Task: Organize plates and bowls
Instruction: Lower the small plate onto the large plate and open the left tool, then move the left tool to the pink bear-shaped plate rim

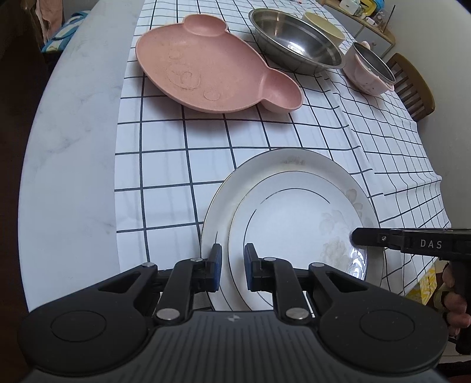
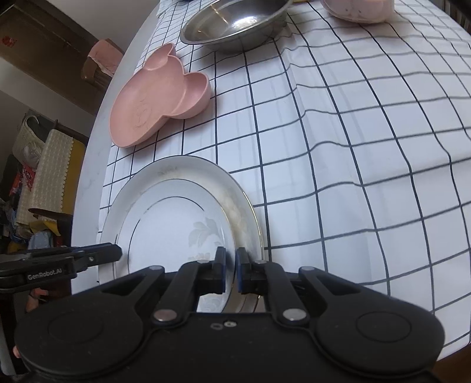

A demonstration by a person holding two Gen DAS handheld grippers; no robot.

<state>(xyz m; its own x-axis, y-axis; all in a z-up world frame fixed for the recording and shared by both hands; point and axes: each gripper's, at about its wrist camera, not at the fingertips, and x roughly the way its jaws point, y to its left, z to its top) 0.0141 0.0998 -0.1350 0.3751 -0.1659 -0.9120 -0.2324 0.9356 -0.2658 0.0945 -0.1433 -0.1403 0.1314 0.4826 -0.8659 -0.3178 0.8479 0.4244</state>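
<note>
Two white plates are stacked near the table's front edge, the smaller plate (image 1: 294, 218) on the larger plate (image 1: 223, 212). Both grippers clamp the smaller plate's rim: the left gripper (image 1: 233, 256) narrowly, the right gripper (image 2: 230, 259) nearly closed. Farther back on the checked tablecloth (image 1: 164, 153) sit one pink bear-shaped plate (image 1: 212, 67), one steel bowl (image 1: 294, 41), one cream bowl (image 1: 323, 25) and one pink steel-lined bowl (image 1: 368, 70).

White capitals reading "DAS" stand on the black body of the right gripper (image 1: 357, 238) where it enters the left wrist view from the right edge. In the right wrist view, the side of the left gripper (image 2: 117, 252) carries the white wording "GenRobot.AI". No other writing is legible.
</note>
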